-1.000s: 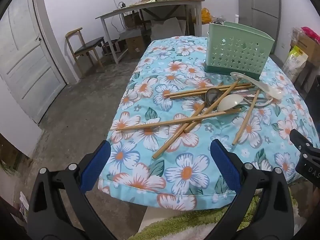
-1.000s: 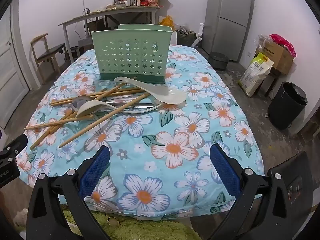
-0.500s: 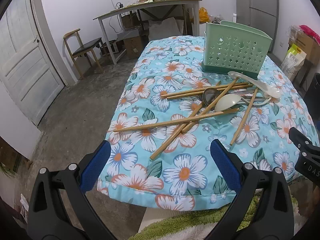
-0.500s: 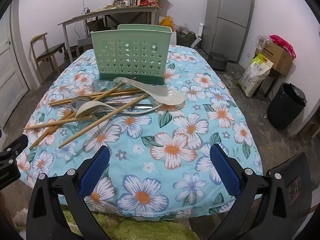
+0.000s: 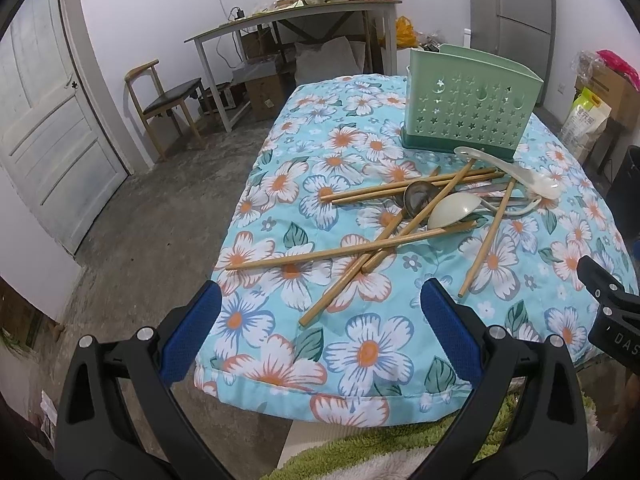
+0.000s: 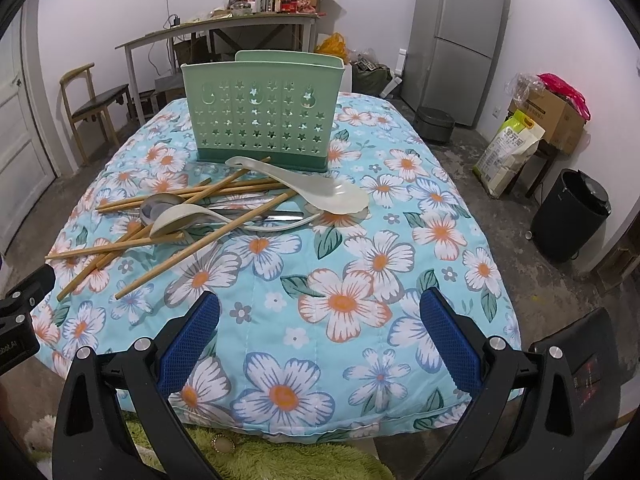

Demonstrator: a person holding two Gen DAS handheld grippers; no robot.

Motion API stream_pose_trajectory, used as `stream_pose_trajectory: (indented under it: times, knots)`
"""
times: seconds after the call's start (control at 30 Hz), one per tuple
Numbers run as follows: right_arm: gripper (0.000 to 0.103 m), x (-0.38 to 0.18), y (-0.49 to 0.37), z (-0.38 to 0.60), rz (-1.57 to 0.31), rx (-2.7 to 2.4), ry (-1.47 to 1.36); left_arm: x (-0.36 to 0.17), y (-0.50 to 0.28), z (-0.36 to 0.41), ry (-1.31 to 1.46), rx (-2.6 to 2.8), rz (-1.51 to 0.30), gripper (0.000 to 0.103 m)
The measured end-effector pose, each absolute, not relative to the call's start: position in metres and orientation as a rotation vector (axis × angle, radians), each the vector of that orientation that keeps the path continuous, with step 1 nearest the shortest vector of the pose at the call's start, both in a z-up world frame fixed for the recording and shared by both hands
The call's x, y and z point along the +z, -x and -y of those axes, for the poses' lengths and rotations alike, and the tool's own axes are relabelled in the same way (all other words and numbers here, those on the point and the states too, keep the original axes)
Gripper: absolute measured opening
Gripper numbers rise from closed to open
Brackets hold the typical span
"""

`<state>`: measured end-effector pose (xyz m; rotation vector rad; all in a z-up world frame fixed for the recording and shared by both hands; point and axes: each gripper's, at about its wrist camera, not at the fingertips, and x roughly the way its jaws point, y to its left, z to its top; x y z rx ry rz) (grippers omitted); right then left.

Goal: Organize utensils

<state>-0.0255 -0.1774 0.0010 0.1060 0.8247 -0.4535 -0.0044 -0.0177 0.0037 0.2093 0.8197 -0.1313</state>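
Note:
A heap of wooden chopsticks, a metal spoon, a cream ladle and a white rice paddle lies on the floral tablecloth. Behind the heap stands a green perforated utensil holder, upright. My left gripper hovers open over the table's near corner, short of the chopsticks. My right gripper is open above the near edge, empty.
A chair and a cluttered side table stand at the back left, with a door at the left. A fridge, a black bin and boxes are on the right. A green rug lies below.
Both grippers have drawn back slightly and risen a little; the table appears a bit farther off. Nothing on the table has moved.

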Motion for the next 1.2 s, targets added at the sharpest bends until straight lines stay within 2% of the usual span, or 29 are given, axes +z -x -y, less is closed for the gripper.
stream_pose_trajectory:
  times: [1.2]
  knots:
    - [0.098, 0.002, 0.025, 0.177, -0.839, -0.461, -0.107, -0.006, -0.005, 0.019, -0.23, -0.142, -0.849, 0.096]
